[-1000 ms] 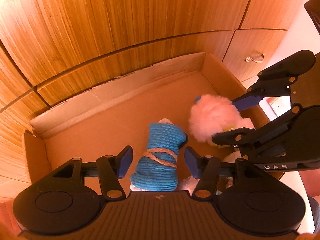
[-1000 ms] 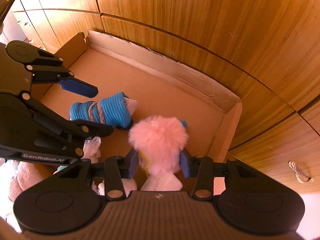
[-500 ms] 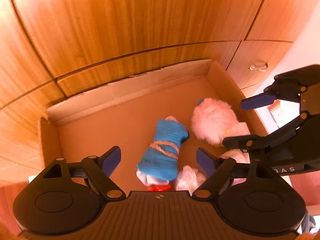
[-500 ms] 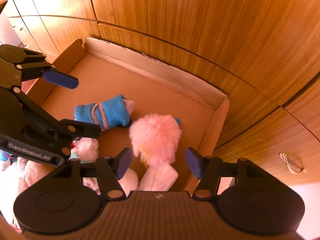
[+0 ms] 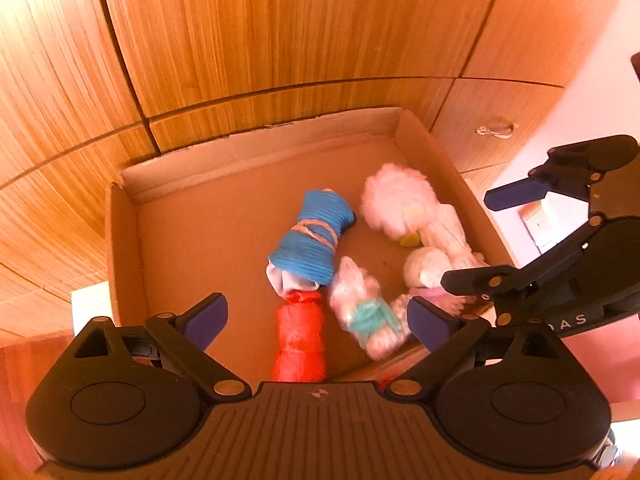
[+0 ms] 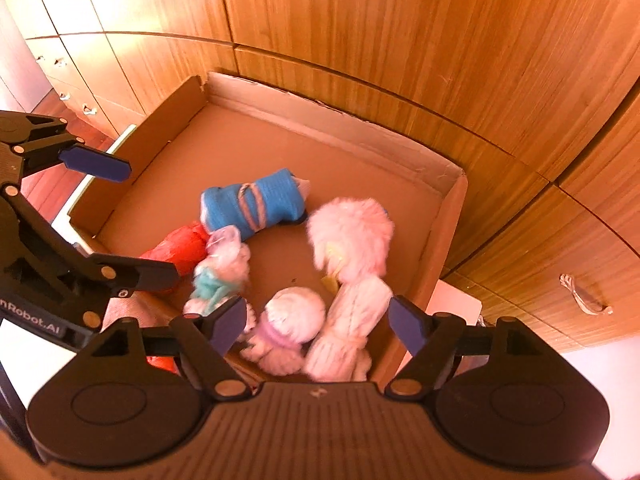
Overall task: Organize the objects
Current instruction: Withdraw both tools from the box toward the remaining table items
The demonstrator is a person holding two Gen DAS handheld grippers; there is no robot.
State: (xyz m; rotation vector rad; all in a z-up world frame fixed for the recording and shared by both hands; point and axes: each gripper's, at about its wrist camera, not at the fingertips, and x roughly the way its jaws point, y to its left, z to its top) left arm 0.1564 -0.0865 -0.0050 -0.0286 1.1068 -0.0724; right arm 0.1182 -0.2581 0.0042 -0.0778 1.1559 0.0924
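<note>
Five rolled bundles lie in the cardboard box (image 5: 124,240) – one blue bundle (image 5: 310,240), one red (image 5: 300,340), three pale – under the left gripper (image 5: 316,320) and right gripper (image 6: 318,326), both opening, gripping nothing

The right gripper (image 6: 318,326), jaws opening and empty, hangs over bundles in a cardboard box (image 6: 444,216).

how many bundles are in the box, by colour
blue bundle: 1
red bundle: 1
fluffy pink bundle: 1
pale bundle with teal tie: 1
pale bundle with purple band: 1
total in the cardboard box: 5
</note>
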